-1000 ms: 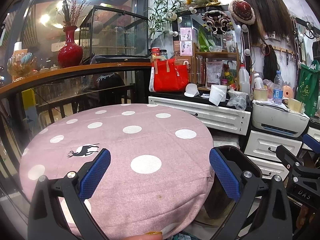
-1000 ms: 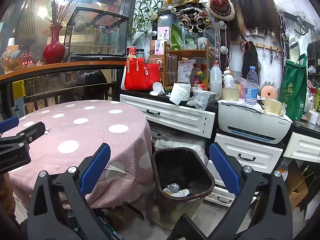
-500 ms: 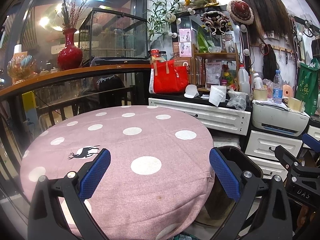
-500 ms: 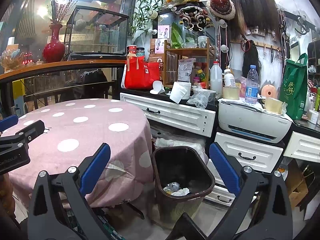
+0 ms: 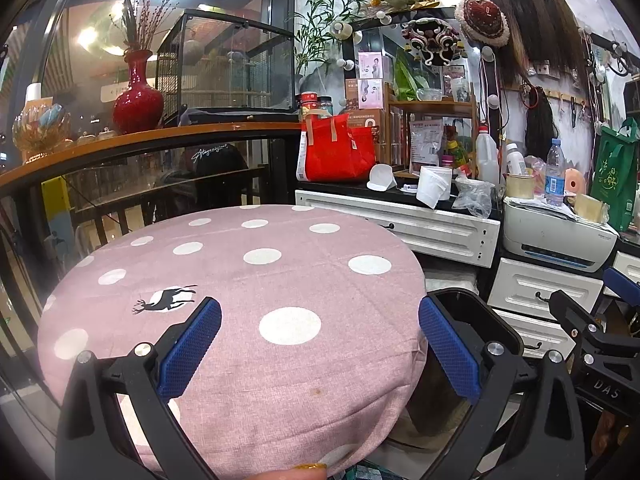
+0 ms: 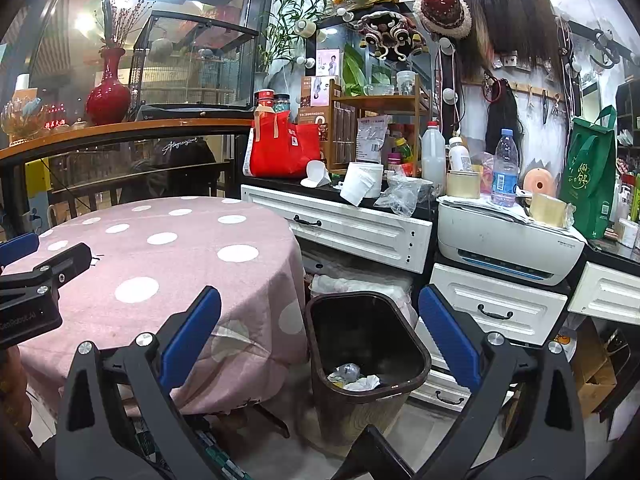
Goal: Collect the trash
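A dark brown trash bin (image 6: 366,354) stands on the floor right of the round table; crumpled white and clear trash (image 6: 352,376) lies at its bottom. Its rim also shows in the left wrist view (image 5: 476,312). My left gripper (image 5: 318,350) is open and empty, hovering over the near edge of the pink polka-dot tablecloth (image 5: 248,280). My right gripper (image 6: 318,340) is open and empty, held above and in front of the bin. The left gripper shows at the left edge of the right wrist view (image 6: 36,280).
White drawer cabinets (image 6: 360,232) and a printer (image 6: 508,240) stand behind the bin. The counter holds a red bag (image 6: 280,148), bottles and a tissue roll (image 6: 362,182). A railing with a red vase (image 5: 136,100) runs behind the table. A cardboard box (image 6: 592,368) sits at right.
Both grippers have stayed open and nearly still; the views have shifted only slightly.
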Demonstrator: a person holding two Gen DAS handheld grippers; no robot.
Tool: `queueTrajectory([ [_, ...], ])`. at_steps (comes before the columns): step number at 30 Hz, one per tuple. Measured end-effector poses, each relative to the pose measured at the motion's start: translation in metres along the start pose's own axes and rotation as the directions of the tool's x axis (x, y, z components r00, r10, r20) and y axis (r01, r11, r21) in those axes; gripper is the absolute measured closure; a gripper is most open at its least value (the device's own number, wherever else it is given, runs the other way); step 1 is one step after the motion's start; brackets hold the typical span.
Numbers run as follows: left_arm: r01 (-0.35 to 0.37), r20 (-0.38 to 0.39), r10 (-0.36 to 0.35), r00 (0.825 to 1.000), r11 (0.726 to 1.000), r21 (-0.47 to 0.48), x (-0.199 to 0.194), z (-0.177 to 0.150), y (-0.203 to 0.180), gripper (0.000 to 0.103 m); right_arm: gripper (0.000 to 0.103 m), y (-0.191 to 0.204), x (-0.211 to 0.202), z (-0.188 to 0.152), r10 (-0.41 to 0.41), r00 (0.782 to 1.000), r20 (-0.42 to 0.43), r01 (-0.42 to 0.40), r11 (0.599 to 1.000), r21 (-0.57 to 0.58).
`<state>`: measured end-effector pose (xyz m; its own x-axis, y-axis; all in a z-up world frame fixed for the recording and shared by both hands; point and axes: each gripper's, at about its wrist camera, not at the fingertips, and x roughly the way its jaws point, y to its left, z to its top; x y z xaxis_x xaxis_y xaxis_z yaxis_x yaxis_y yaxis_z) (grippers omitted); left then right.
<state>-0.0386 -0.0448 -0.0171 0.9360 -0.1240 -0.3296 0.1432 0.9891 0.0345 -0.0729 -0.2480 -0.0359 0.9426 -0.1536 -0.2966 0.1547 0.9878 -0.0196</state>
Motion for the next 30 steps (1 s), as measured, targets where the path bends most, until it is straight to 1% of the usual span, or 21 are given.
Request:
queueTrajectory([
  [12, 0.006, 0.004, -0.006, 1.0, 1.0, -0.002, -0.0004, 0.0001, -0.0005, 0.006, 0.006, 0.0009, 0.0004, -0.0012, 0.002, 1.0, -0.005, -0.002, 1.0, 0.0],
  [18, 0.01, -0.007, -0.01, 1.0, 1.0, 0.006, 0.0041, -0.004, -0.0046, 0.006, 0.006, 0.0025, 0.0014, -0.0023, 0.005, 1.0, -0.01, -0.005, 1.0, -0.003],
  [22, 0.005, 0.007, -0.005, 1.0, 1.0, 0.0, 0.0018, -0.0046, -0.0037, 0.006, 0.006, 0.0022, 0.0018, -0.0021, 0.005, 1.0, -0.01, -0.005, 1.0, -0.002],
  [26, 0.002, -0.013, -0.003, 1.0, 1.0, -0.006, 0.0037, -0.0047, -0.0039, 0.006, 0.006, 0.0029, 0.0016, -0.0029, 0.006, 1.0, -0.012, -0.006, 1.0, -0.003],
  [30, -0.005, -0.016, 0.005, 1.0, 1.0, -0.011, 0.0042, -0.0039, -0.0037, 0.006, 0.006, 0.0022, 0.0023, -0.0027, 0.007, 1.0, -0.014, -0.007, 1.0, -0.003],
])
